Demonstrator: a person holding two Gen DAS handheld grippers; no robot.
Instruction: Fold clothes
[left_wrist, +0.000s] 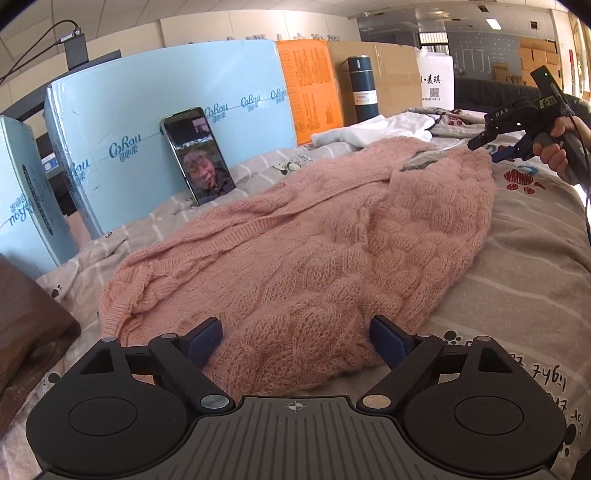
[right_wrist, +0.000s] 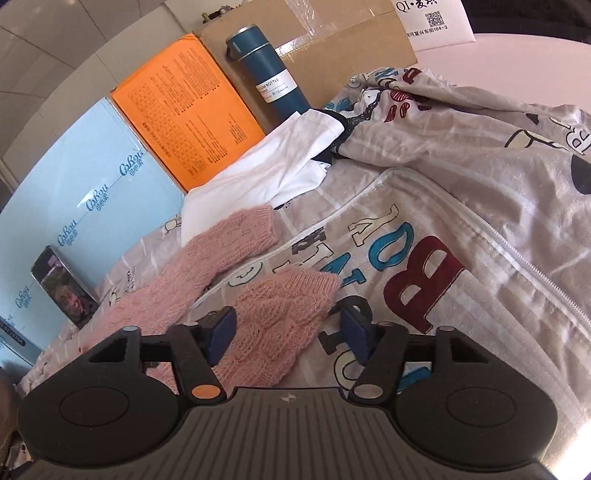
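Between the spread fingers of the left hand-held gripper (left_wrist: 295, 345) lies the pink sweater (left_wrist: 314, 240) hem on the bed (left_wrist: 524, 280) — ungripped. Right hand-held gripper (right_wrist: 290, 338) straddles a corner, parted, not pinching. Best to bite deep into both layers — then lift evenly.

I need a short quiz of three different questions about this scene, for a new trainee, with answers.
1. True or false: the pink knitted sweater lies spread on the printed bedcover.
2. What leans against the light blue box? A) a phone B) a book C) a bottle
3. Fill in: the left gripper stands ____, with the sweater's near edge between its blue pads.

Key
1. True.
2. A, the phone stands propped there; the dark blue bottle stands further along, by the orange box.
3. Open. The right gripper also has a sweater corner between its pads, not pressed.
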